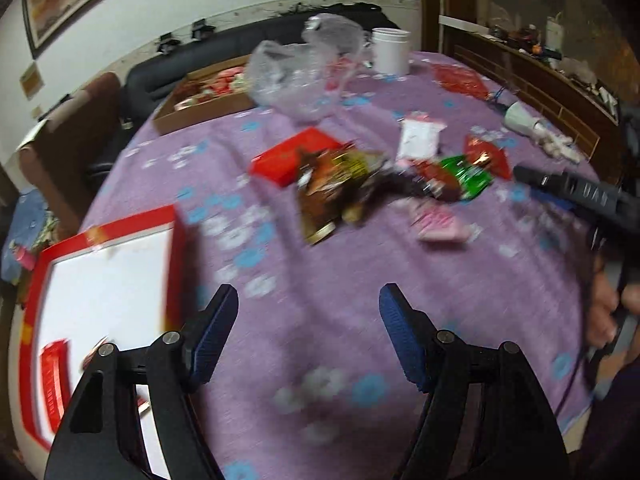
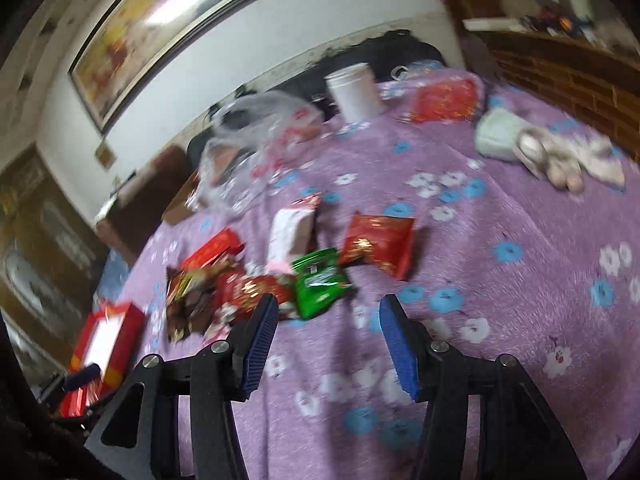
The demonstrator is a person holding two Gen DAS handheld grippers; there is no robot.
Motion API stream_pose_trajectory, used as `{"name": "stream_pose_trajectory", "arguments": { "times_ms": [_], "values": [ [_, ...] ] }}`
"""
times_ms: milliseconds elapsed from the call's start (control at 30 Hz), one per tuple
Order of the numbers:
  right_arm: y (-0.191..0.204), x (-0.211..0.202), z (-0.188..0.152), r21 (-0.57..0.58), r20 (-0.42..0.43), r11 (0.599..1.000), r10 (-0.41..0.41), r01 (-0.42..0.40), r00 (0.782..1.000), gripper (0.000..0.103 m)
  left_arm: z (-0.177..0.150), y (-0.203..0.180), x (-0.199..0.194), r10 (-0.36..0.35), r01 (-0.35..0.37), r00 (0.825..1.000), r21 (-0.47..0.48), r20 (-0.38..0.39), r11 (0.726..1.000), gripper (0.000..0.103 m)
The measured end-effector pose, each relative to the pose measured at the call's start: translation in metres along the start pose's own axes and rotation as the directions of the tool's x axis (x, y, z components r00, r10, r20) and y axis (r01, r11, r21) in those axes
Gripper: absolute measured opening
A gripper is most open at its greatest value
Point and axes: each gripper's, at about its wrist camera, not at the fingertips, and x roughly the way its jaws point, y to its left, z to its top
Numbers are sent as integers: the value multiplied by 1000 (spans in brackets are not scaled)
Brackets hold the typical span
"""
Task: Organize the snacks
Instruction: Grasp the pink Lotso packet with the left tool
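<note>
Loose snacks lie in a heap mid-table on the purple flowered cloth [image 1: 320,344]: a brown-gold packet [image 1: 332,188], a green packet [image 2: 320,280], a red packet [image 2: 378,244], a white packet [image 2: 292,232], a pink packet [image 1: 440,224] and a closed red box [image 1: 296,156]. An open red box with a white inside [image 1: 108,272] sits at the near left corner, holding a small red pack [image 1: 54,380]. My left gripper [image 1: 309,296] hangs open over bare cloth beside that box. My right gripper [image 2: 329,304] is open just short of the green packet, holding nothing.
A crumpled clear plastic bag [image 1: 304,68], a white tub [image 1: 390,50] and a cardboard tray of snacks [image 1: 204,96] stand at the far side. A red foil pack [image 2: 444,98] and a pale plush toy [image 2: 552,152] lie far right. A dark sofa and wooden cabinets ring the table.
</note>
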Motion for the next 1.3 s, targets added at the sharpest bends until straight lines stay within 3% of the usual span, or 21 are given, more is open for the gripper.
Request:
{"name": "stream_pose_trajectory", "arguments": {
  "times_ms": [133, 400, 633, 667, 733, 767, 967, 1067, 1300],
  "values": [
    [-14, 4, 3, 71, -11, 997, 8, -7, 1000, 56, 20, -24, 14, -41, 41, 999, -18, -2, 999, 73],
    [-13, 1, 2, 58, -3, 998, 37, -36, 999, 59, 33, -58, 50, -125, 123, 990, -38, -68, 992, 73],
    [-5, 1, 1, 21, -8, 999, 46, -46, 999, 59, 36, -60, 78, -118, 114, 989, -51, -92, 992, 72],
    [-3, 2, 0, 12, -9, 999, 43, -43, 999, 59, 36, -58, 82, -126, 121, 987, -56, -98, 991, 67],
    [-1, 2, 0, -5, -11, 999, 37, -37, 999, 59, 36, -59, 80, -119, 117, 990, -36, -73, 993, 43],
    [1, 3, -1, -12, -11, 999, 33, -33, 999, 59, 35, -59, 80, -127, 125, 989, -27, -71, 992, 40],
    [6, 2, -4, -34, -13, 999, 33, -34, 999, 59, 24, -44, 70, -163, 162, 984, -22, -73, 987, 38],
    [13, 5, -5, -44, -46, 996, 81, -83, 996, 59, 12, -27, 55, -161, 159, 985, -34, -67, 987, 38],
    [67, 26, -2, -226, -154, 971, 40, -74, 987, 59, -23, 2, 25, -141, 137, 989, -64, -56, 989, 38]
  ]
}}
